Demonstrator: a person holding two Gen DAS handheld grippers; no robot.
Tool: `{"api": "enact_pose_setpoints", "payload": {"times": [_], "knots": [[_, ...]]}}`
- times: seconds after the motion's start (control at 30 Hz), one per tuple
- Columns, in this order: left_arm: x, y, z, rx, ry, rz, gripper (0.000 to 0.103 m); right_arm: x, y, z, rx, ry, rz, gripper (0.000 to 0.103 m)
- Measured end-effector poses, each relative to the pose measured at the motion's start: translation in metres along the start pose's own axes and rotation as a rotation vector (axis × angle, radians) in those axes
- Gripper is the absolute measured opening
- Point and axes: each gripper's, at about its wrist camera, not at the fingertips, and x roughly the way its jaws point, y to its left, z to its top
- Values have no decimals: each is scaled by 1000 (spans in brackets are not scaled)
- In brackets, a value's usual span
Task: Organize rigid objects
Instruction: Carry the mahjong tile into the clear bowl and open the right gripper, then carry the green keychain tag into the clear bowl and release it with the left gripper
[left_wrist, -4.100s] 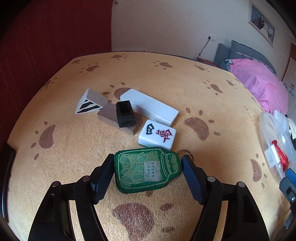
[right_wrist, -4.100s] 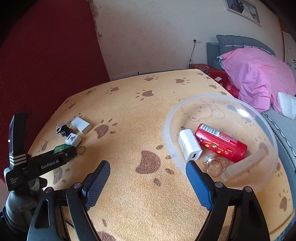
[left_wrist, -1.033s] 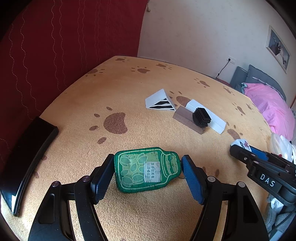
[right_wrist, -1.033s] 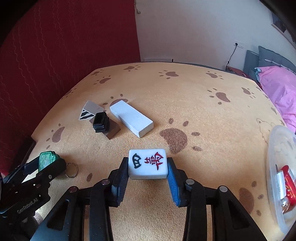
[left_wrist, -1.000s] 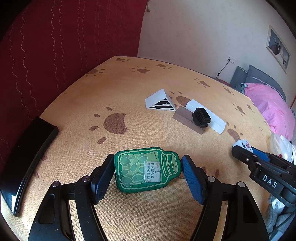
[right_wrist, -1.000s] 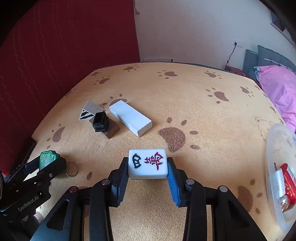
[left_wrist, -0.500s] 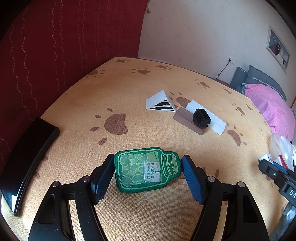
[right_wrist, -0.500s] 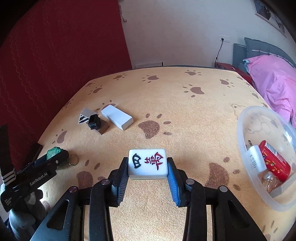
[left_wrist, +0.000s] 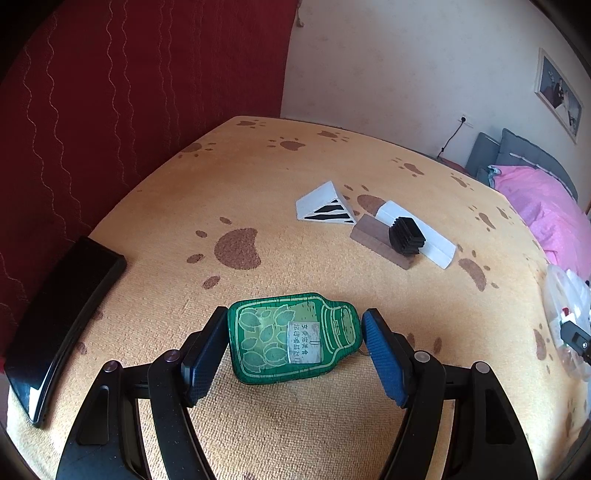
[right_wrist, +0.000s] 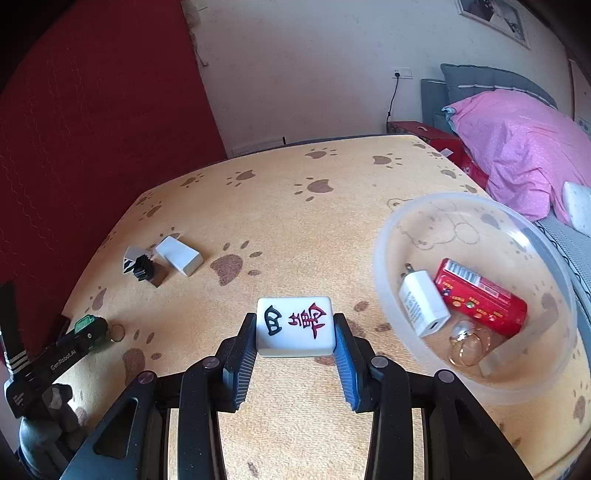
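A: What is seen from the left wrist?

B: The left gripper (left_wrist: 293, 341) is held over the paw-print tablecloth (left_wrist: 258, 184). A green bottle-shaped keychain tag (left_wrist: 293, 338) is clamped between its pads: the left pad is pressed against the base, and the right pad meets the cap end. Farther back, a white wedge with black stripes (left_wrist: 325, 208) is seen just beside a brown block (left_wrist: 380, 240). A black ribbed cap (left_wrist: 406, 236) is seen at the brown block, with a long white block (left_wrist: 421, 234) behind both. A black flat device (left_wrist: 59, 321) is laid along the left table edge.

A: And from the right wrist?

B: A white mahjong tile (right_wrist: 294, 326) with black and red characters is grasped by the right gripper (right_wrist: 295, 343), both pads being pressed on its short sides. It is held above the cloth, to the left of a clear plastic bowl (right_wrist: 384, 258). In the bowl, a white USB charger (right_wrist: 423, 308), a red can (right_wrist: 480, 297) and a metal key ring (right_wrist: 469, 345) are contained. At lower left the other gripper is seen, with the green tag at its tip and a gloved hand (right_wrist: 44, 435) below it.
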Motion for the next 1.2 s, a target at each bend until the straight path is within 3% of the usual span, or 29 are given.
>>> {"api": "enact_pose_setpoints", "payload": {"times": [0.77,1.17,1.2], "knots": [[-13,-47,-3,71,24,-86,73,-38,-106,-8,169,-58,-216,42],[-21,-79,0,124,14,-110,73,-40,-135,-13,206,-67,-233,42],[-21,-82,0,128,14,-113,73,-41,-136,-13,204,-73,-231,48]]}}
